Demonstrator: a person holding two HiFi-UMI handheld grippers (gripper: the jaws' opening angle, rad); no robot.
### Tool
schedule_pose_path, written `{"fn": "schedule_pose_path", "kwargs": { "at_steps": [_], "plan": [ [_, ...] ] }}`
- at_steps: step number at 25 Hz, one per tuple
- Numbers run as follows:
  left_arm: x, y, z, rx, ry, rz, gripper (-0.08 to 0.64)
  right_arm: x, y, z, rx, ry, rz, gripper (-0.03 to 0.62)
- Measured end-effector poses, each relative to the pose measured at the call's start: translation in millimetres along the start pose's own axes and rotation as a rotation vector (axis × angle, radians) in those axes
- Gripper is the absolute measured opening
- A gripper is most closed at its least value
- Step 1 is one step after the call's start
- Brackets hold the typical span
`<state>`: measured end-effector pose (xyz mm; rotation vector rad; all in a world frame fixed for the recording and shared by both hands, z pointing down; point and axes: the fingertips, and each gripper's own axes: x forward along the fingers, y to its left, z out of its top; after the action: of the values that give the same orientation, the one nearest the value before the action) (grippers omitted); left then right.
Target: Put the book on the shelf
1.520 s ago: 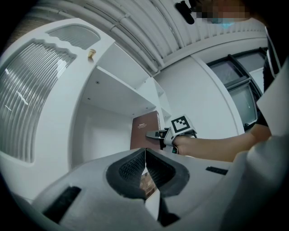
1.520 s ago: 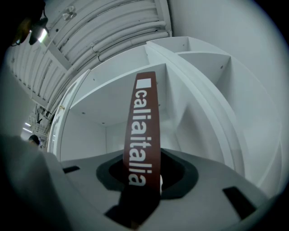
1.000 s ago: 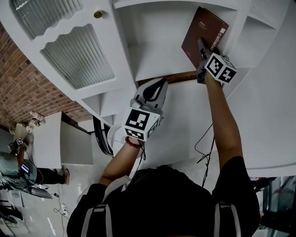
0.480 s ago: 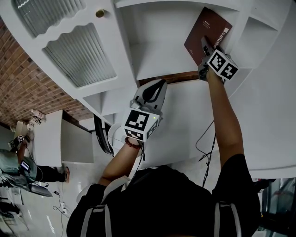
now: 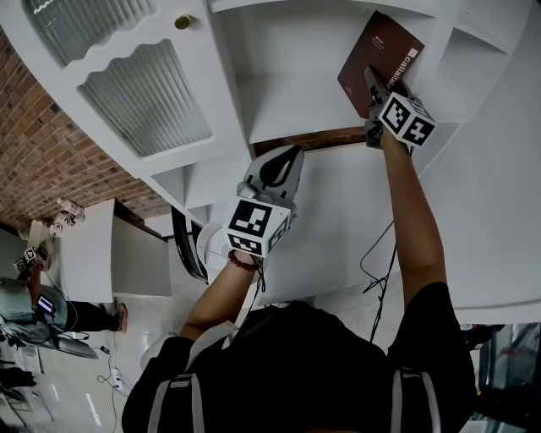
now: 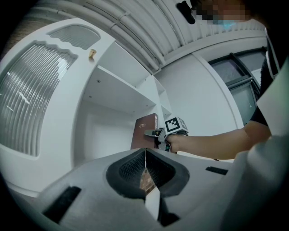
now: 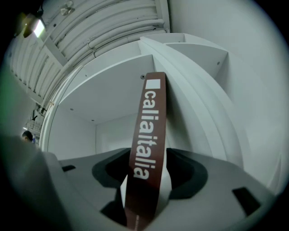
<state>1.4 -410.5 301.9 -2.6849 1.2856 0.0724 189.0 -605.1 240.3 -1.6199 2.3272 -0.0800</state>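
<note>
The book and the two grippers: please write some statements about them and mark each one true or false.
1. The book stands upright inside the white shelf. True.
2. The left gripper holds the book. False: its jaws are together and empty; the book's spine is between the opening jaws of the right gripper.
3. The book's cover is blue. False: it is dark brown.
4. The cabinet door has ribbed glass. True.

A white cabinet door [image 5: 211,93] with ribbed glass panes [image 5: 145,100] and a brass knob [image 5: 180,24] stood near a red brick wall [image 5: 46,165]; a black cable [image 5: 376,239] hung down a white surface.
</note>
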Motion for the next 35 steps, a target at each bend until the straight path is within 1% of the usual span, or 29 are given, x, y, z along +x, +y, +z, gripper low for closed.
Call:
{"fn": "schedule_pose_path", "kwargs": {
  "at_steps": [4, 7, 12, 20, 21, 24, 25, 28, 32, 35],
  "plan": [
    [4, -4, -2, 0.0, 0.001, -0.005, 0.02, -12, 3, -4, -0.052, 0.019, -0.002, 0.235],
    [8, -8, -6, 0.004, 0.007, -0.012, 0.02, -24, 3, -4, -0.109, 0.021, -0.018, 0.236],
    [11, -17, -9, -0.008, 0.011, -0.024, 0.02, -46, 11, -4, -0.174, 0.032, -0.025, 0.235],
    [11, -39, -11, -0.021, 0.011, -0.057, 0.02, -82, 23, -2, -0.24, 0.022, -0.031, 0.227],
    [9, -41, -10, -0.022, 0.01, -0.059, 0.02, -87, 24, -1, -0.245, 0.019, -0.035, 0.21],
    [5, -44, -8, -0.022, 0.006, -0.061, 0.02, -101, 28, -2, -0.272, 0.023, -0.06, 0.092],
    [3, -45, -8, -0.02, 0.006, -0.061, 0.02, -106, 30, -3, -0.282, 0.031, -0.066, 0.074],
    [0, -46, -9, -0.011, 0.011, -0.06, 0.02, -121, 39, -8, -0.286, 0.031, -0.048, 0.049],
    [-10, -49, -7, -0.026, -0.004, -0.063, 0.02, -147, 61, -8, -0.268, 0.0, 0.0, 0.04],
    [-20, -60, 3, -0.026, -0.08, -0.112, 0.02, -170, 79, -10, -0.322, -0.017, 0.029, 0.038]
  ]
}}
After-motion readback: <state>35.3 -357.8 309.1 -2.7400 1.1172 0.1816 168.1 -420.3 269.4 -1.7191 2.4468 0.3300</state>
